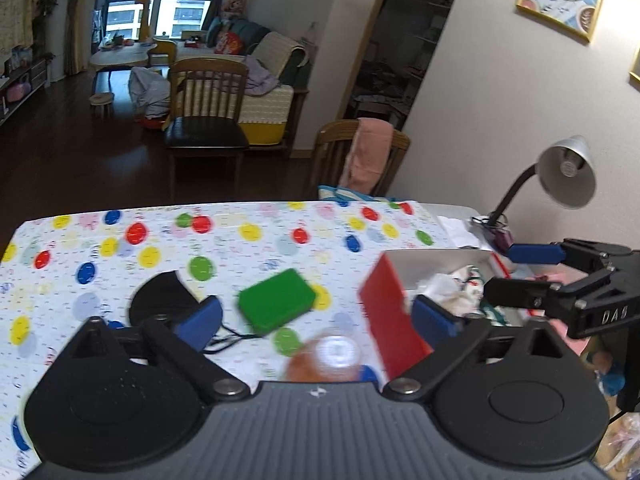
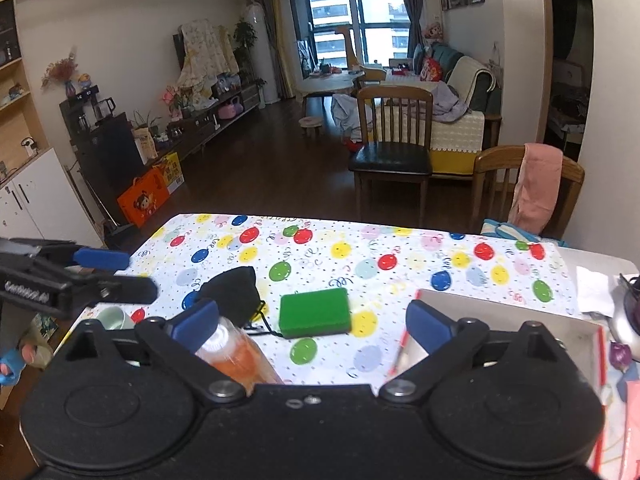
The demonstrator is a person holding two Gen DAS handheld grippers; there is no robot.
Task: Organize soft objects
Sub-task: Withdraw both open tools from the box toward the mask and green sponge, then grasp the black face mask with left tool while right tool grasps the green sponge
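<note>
Both tools stand with fingers wide apart and nothing between them. The left tool (image 1: 316, 316) and the right tool (image 2: 314, 320) hang above the near edge of the tabletop (image 2: 400, 240), which carries a balloon-print cloth.

Done, as far as can be judged: crumpled white cloth items (image 1: 452, 284) already lie inside the red-walled box (image 1: 384, 304) at the right side of the tabletop.

Left to do: the green sponge (image 2: 315, 313) and the black face mask (image 2: 234, 292) lie on the cloth, near each other and outside the box. An orange bottle (image 2: 236, 354) stands close below the tools; it appears rigid and probably stays put.
</note>
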